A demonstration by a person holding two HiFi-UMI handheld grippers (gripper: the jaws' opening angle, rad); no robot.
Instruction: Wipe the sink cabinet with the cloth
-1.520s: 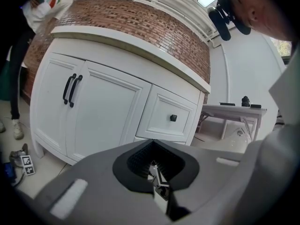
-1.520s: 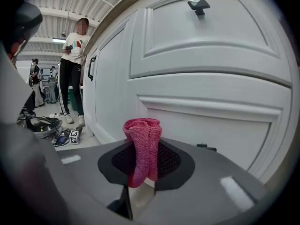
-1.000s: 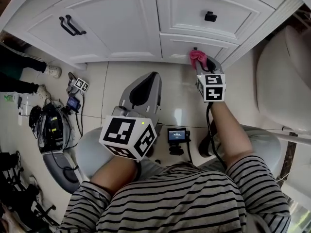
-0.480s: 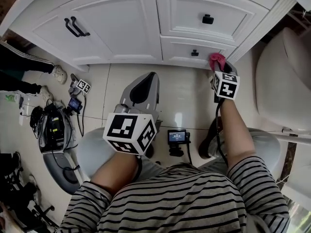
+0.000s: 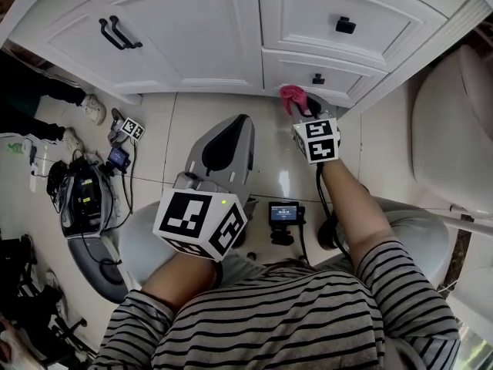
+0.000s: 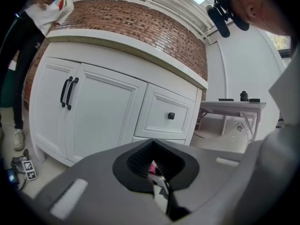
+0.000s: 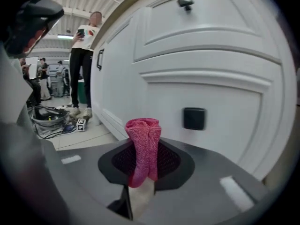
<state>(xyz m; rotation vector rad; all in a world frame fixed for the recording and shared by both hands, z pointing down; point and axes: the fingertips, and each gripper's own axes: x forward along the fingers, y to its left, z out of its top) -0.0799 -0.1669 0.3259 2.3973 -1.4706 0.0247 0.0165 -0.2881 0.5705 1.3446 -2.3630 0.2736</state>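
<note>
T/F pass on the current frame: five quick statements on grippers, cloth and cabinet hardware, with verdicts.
1. The right gripper is shut on the pink cloth. True.
2. The left gripper grips a second cloth. False: its jaws are together on nothing.
3. The cloth is up by the lower drawer's black knob. True.
4. The cabinet door has one round knob. False: it has two black bar handles.
5. The left gripper touches that door. False: it hangs apart from it, over the floor tiles.

Head view: steeply down on sink cabinet [image 5: 185,37]. Gripper views: low, facing same cabinet; right one close.
</note>
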